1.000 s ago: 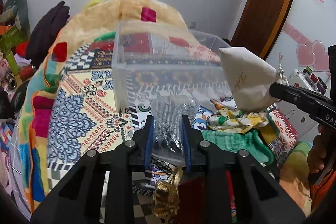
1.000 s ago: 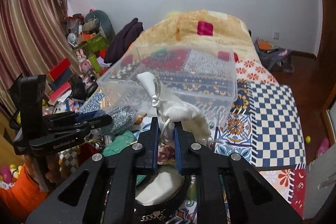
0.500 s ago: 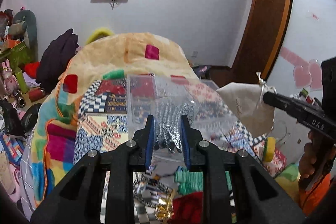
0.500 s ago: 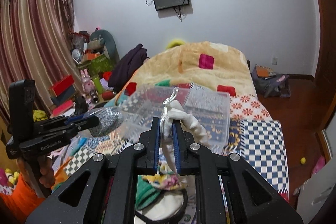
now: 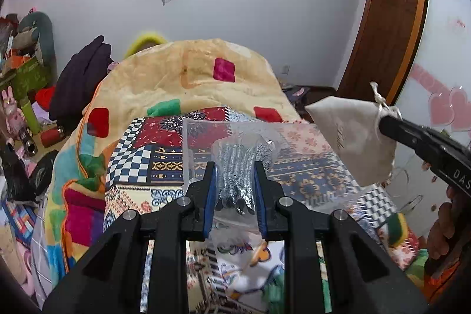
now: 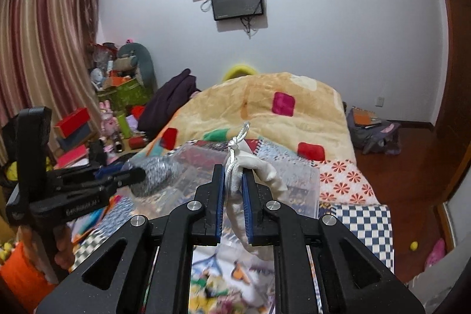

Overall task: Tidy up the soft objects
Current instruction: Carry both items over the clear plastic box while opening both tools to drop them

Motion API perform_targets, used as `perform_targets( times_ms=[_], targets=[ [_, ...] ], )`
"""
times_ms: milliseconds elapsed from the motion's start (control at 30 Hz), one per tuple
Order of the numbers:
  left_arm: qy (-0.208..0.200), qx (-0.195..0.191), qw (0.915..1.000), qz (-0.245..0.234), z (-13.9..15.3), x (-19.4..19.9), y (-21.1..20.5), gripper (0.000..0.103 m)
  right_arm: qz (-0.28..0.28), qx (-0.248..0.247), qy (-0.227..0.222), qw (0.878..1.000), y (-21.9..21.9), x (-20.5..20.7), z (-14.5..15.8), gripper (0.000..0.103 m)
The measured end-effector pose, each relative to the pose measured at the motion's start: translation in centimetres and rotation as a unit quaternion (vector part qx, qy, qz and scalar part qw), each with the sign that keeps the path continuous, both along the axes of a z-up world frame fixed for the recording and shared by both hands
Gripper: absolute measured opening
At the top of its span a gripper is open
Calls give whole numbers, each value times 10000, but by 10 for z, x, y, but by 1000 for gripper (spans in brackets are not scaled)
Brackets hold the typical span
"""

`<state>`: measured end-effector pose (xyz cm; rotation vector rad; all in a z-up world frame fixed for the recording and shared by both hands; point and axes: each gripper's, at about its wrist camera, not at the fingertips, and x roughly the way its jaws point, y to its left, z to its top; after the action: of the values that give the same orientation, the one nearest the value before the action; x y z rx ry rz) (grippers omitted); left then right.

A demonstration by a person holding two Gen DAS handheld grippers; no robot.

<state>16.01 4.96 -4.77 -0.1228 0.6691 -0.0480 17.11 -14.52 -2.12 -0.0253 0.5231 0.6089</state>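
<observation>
The grey sock in its plastic bag (image 5: 234,181) is pinched between the left gripper (image 5: 234,190) fingers; the white pouch (image 6: 235,181) hangs clamped by its neck in the right gripper (image 6: 234,196) — both lifted, probably to drop into the clear box (image 5: 294,167) just beyond the fingertips.

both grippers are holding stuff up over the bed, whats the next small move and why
Probably lower the left gripper, shut on the bagged grey item, toward the clear bin. The bin lies just beyond its fingers, while the right gripper holds the white drawstring pouch off to the side.
</observation>
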Motion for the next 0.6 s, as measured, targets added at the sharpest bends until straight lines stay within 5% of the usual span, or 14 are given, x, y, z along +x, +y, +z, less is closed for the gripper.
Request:
perform_targets(
  times_ms=[333, 600],
  targets=[
    [842, 254, 9961, -53, -53, 55, -11, 23, -377, -395, 739, 9958, 21, 59, -51, 10],
    [796, 679, 9945, -76, -56, 59, -26, 25, -243, -586, 1287, 9897, 26, 71, -72, 11]
  ],
)
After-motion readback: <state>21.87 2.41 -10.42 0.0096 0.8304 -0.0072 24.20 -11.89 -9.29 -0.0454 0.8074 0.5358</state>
